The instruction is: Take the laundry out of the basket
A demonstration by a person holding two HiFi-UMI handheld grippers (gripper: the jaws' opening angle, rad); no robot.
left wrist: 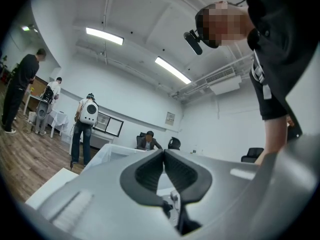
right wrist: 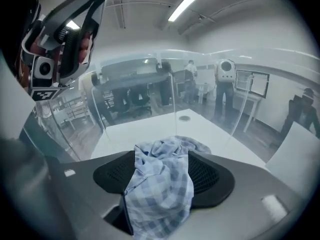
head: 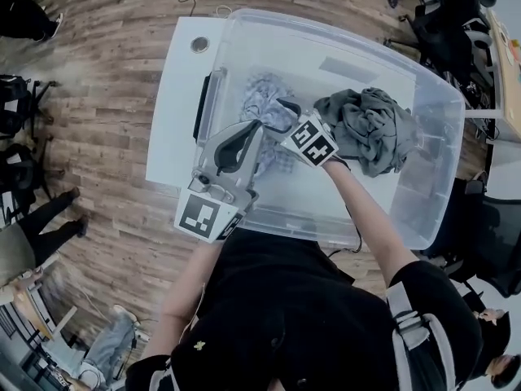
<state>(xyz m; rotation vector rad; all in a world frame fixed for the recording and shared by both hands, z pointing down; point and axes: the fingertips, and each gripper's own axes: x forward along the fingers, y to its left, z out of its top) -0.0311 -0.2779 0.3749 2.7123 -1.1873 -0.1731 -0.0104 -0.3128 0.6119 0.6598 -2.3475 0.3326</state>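
Observation:
A clear plastic bin [head: 444, 108] stands on a white table [head: 172, 104]. Inside it lie a blue checked cloth [head: 267, 96] at the left and a crumpled grey garment [head: 370, 129] at the right. My right gripper [head: 286, 111] reaches down into the bin. In the right gripper view its jaws [right wrist: 162, 159] stand open, with the bunched checked cloth [right wrist: 160, 184] filling the gap between the pads. My left gripper [head: 248, 141] hovers at the bin's near left side, pointing level. It is shut [left wrist: 164, 155] and holds nothing. It also shows high up at the left of the right gripper view [right wrist: 65, 29].
The bin's tall clear walls [right wrist: 125, 89] surround the right gripper. The table has a round cable hole [head: 199, 45] at its far left corner. Wooden floor [head: 106, 72] lies all round. Office chairs [head: 444, 15] and several people stand about the room.

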